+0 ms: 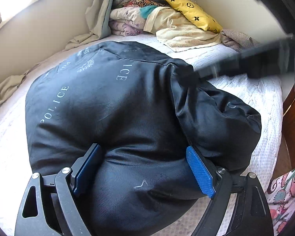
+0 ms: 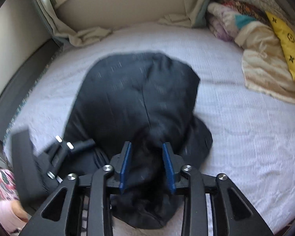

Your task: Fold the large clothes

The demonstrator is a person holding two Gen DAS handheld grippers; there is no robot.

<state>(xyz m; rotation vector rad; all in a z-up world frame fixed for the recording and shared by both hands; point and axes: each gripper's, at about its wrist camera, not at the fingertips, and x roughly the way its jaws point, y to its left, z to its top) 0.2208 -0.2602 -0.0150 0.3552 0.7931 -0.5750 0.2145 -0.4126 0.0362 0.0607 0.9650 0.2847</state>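
A black padded jacket (image 1: 116,118) printed with the word POLICE lies bunched on a white bed (image 1: 7,149), filling the middle of the left wrist view. At nine o'clock a beige curtain (image 1: 5,90) trails along the wall onto the mattress. At six o'clock the left gripper (image 1: 145,157) stands with its jaws spread wide around a thick roll of the jacket's near end, the blue pads (image 1: 200,171) pressing into the padding on either side. At twelve o'clock folded blankets (image 1: 131,9) are stacked against the wall, with a yellow cushion (image 1: 192,11) and a cream towel (image 1: 182,33) at one o'clock. The right gripper, blurred, crosses in from two o'clock above the jacket's far shoulder. In the right wrist view the left gripper (image 2: 55,157) shows at eight o'clock, clamped on the jacket (image 2: 135,98), which lies at the centre of the bed (image 2: 245,137). At six o'clock the right gripper (image 2: 147,151) hangs over a dark fold, jaws narrowly parted; whether the pads (image 2: 169,169) touch the cloth cannot be told. The cushion (image 2: 287,45) sits at two o'clock.
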